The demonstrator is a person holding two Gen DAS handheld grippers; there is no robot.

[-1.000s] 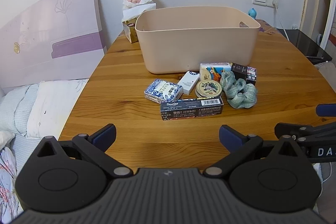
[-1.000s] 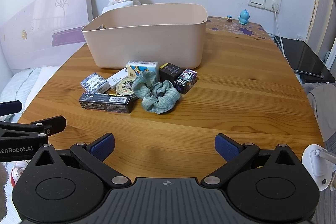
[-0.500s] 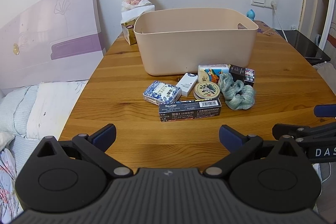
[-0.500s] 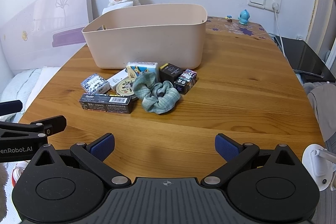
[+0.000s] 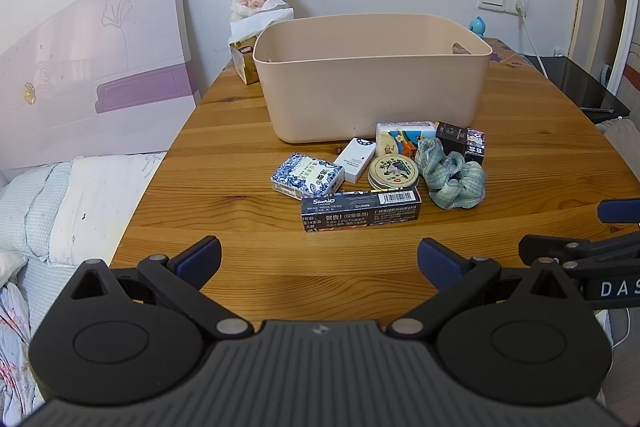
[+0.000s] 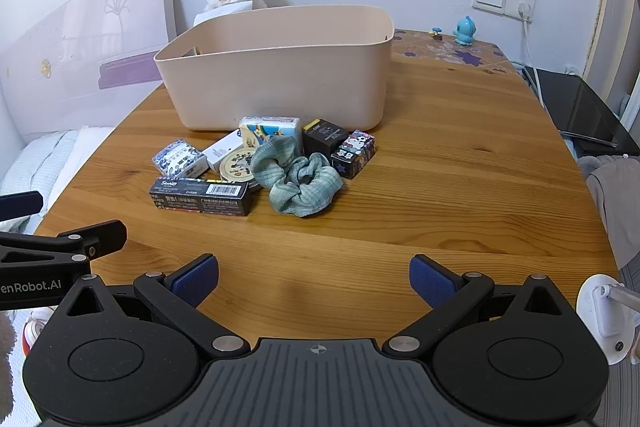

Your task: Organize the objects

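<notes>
On the wooden tabletop [image 5: 240, 211], small boxes and a green fabric scrunchie [image 5: 452, 174] sit before the beige plastic bin [image 5: 372, 95]; we hold left gripper [image 5: 319, 259] and right gripper [image 6: 314, 279] wide, empty.

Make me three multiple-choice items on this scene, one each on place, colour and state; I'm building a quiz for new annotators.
1. Where does the long black Sanrio box lie?
A. inside the bin
B. on the table, nearest the grippers
C. behind the bin

2. What colour is the scrunchie?
A. red
B. yellow
C. pale green

3. How stand the left gripper and right gripper?
A. both open, holding nothing
B. both shut on boxes
C. left shut on the scrunchie

Answers: 1 B, it fronts the pile before the beige bin; 2 C, its checked cloth is greenish; 3 A, bare wooden table shows between each pair of spread fingers.
</notes>
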